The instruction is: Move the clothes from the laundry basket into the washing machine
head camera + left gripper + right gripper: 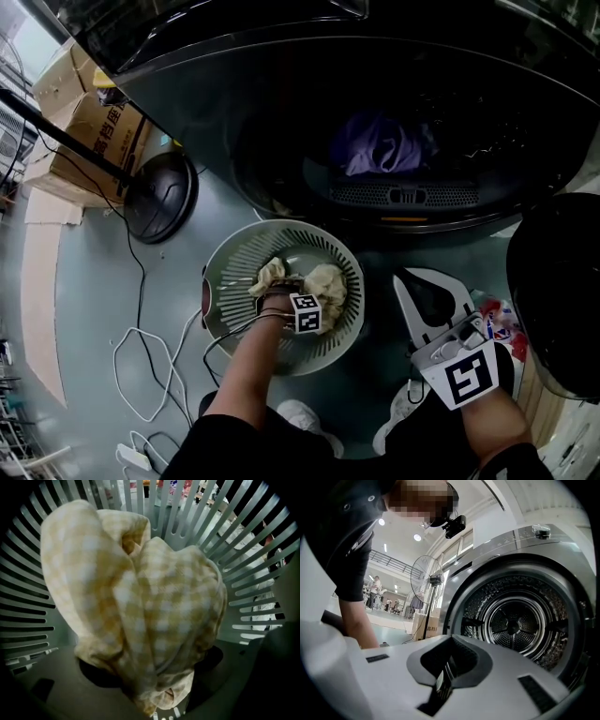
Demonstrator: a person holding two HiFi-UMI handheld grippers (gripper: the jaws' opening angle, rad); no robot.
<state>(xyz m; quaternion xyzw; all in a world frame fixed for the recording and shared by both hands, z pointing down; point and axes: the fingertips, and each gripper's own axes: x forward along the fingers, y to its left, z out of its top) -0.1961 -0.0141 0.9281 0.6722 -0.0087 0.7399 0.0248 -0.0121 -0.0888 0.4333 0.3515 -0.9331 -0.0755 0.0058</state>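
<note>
**Listener:** Where is the clothing, and what are your grippers doing?

**Me:** A crumpled yellow-and-white checked cloth (pixel 319 281) lies at the bottom of the round, pale grey slatted plastic laundry basket (pixel 220 272) on the floor. My left gripper (pixel 281 286) points straight down into it, with its jaws spread wide and the cloth bunched between them. The cloth fills that gripper's view, so I can't be sure the pads touch it, but I don't think they are squeezing it. My right gripper (pixel 422 281) hangs level beside the basket with its jaws together, holding nothing.

**Listener:** What could go wrong?

**Me:** If I close on one loose fold, the rest could trail, catch on the basket's slats or rim and slip free onto the floor. If I reach too deep, a jaw tip could lodge in a slot and lift the basket as well.

**Listener:** What else is around?

**Me:** The dark front-loading washing machine (pixel 281 84) stands open just beyond the basket, with a purple garment (pixel 380 145) already in its drum. A black round shape (pixel 562 281) on the right is probably its door. A black fan base (pixel 161 195), a loose white cable (pixel 141 366) and brown cardboard boxes (pixel 89 122) sit on the left, off the short path to the drum. Only the basket rim stands in the way.
</note>
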